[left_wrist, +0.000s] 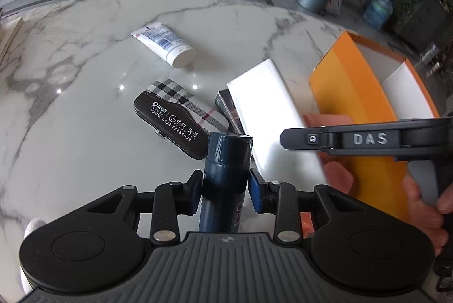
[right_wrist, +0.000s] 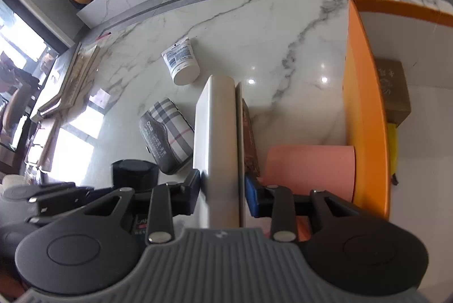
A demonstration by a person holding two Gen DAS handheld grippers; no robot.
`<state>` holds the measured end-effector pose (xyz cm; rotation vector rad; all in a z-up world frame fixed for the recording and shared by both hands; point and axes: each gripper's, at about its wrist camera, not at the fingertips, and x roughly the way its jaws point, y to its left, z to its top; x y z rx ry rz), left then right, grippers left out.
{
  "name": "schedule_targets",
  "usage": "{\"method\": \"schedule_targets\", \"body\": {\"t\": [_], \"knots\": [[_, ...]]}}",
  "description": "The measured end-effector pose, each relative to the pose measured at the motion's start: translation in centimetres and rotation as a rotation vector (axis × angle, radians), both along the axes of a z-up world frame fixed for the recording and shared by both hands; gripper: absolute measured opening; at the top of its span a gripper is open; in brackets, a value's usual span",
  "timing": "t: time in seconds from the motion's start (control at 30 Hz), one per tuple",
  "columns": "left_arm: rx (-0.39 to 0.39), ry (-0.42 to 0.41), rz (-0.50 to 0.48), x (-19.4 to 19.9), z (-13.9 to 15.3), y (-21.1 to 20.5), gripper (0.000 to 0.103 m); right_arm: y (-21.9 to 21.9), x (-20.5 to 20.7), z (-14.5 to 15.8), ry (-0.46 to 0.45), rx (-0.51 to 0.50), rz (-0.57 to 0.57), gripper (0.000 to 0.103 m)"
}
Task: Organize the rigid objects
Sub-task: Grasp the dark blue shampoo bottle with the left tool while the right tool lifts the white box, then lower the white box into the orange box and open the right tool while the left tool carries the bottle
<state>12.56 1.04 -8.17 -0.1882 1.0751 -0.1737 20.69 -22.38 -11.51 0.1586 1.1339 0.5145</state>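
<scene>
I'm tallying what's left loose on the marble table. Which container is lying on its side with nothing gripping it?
The white tube, lying capped-end toward the camera beyond the plaid case. The dark blue bottle sits between the left gripper's jaws.

My right gripper point(right_wrist: 222, 188) clamps a flat white box point(right_wrist: 216, 133) on edge over the marble table point(right_wrist: 283, 28), beside the orange cardboard box point(right_wrist: 365, 110).

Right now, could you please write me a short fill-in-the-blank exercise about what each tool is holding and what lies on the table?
1. The left tool grips a dark blue ____.
2. The right tool grips a flat ____ box.
3. The open box beside the right tool has ____ outer walls.
4. The white tube on the marble table is ____, not upright.

Missing words: bottle; white; orange; lying down
</scene>
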Motion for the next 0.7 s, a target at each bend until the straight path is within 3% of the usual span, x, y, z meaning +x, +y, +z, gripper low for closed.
{"method": "schedule_targets", "body": {"t": [0.2,0.7], "knots": [[-0.013,-0.039,0.052,-0.9,0.6,0.3,0.038,-0.1,-0.5,0.3,-0.012,0.019,-0.027,0.032],[-0.065,-0.219,0.037,-3.5,7.3,-2.9,0.036,-5.2,-5.1,6.3,-0.113,0.143,-0.071,0.030]]}}
